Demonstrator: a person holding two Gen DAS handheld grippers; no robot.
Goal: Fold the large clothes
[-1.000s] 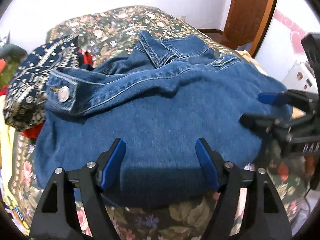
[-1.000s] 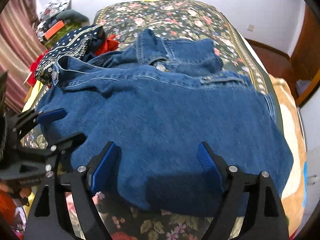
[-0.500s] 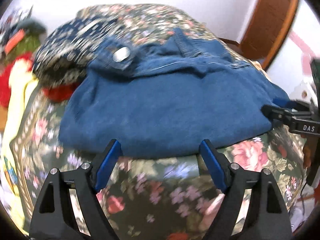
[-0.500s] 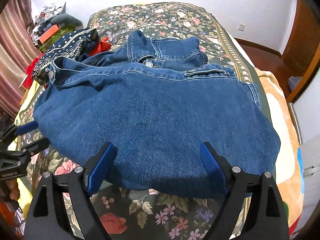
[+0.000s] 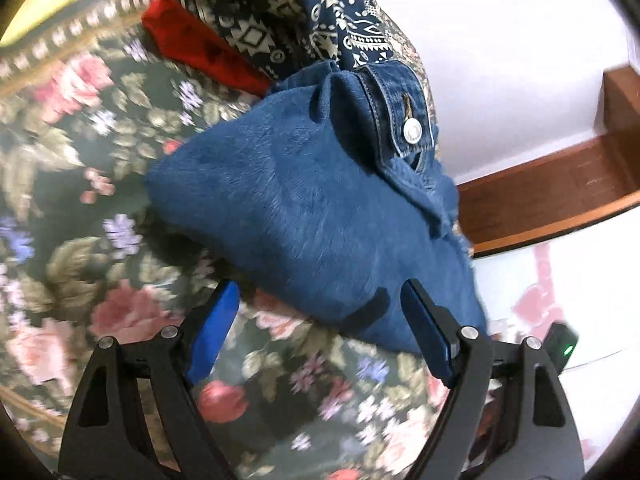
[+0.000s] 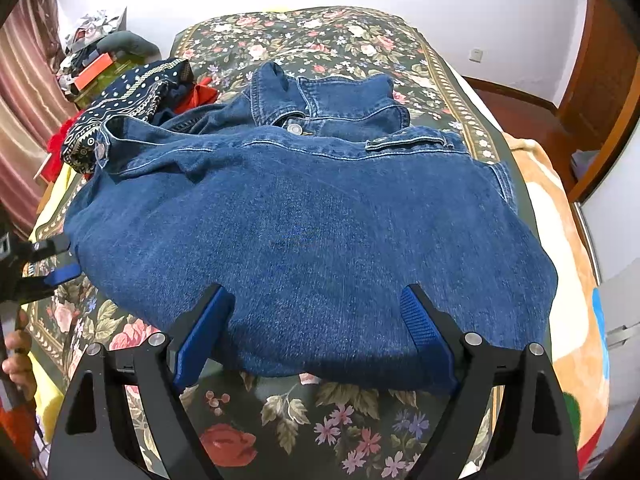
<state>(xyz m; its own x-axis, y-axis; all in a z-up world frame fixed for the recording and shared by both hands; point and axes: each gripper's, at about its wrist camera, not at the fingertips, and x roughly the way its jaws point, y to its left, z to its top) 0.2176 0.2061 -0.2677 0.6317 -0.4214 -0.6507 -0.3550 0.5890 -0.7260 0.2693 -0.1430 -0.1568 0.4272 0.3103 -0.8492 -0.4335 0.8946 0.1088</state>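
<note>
A blue denim jacket (image 6: pixel 312 224) lies folded on the floral bedspread (image 6: pixel 320 40), collar toward the far end, a cuff with a metal snap at its left. It also shows in the left wrist view (image 5: pixel 320 200), tilted and blurred. My right gripper (image 6: pixel 316 320) is open and empty, its fingers just above the jacket's near edge. My left gripper (image 5: pixel 320 312) is open and empty, at the jacket's left corner; it also shows at the left edge of the right wrist view (image 6: pixel 52 260).
A navy patterned garment (image 6: pixel 132 100) over red cloth (image 6: pixel 200 94) lies left of the jacket. A cluttered pile (image 6: pixel 96 56) stands at the far left. An orange blanket (image 6: pixel 560 240) hangs on the bed's right edge. A wooden door (image 6: pixel 600 92) is at right.
Both grippers have drawn back from the jacket toward the bed's near edge. The left gripper has swung left and tilted, its view now blurred. The jacket lies still.
</note>
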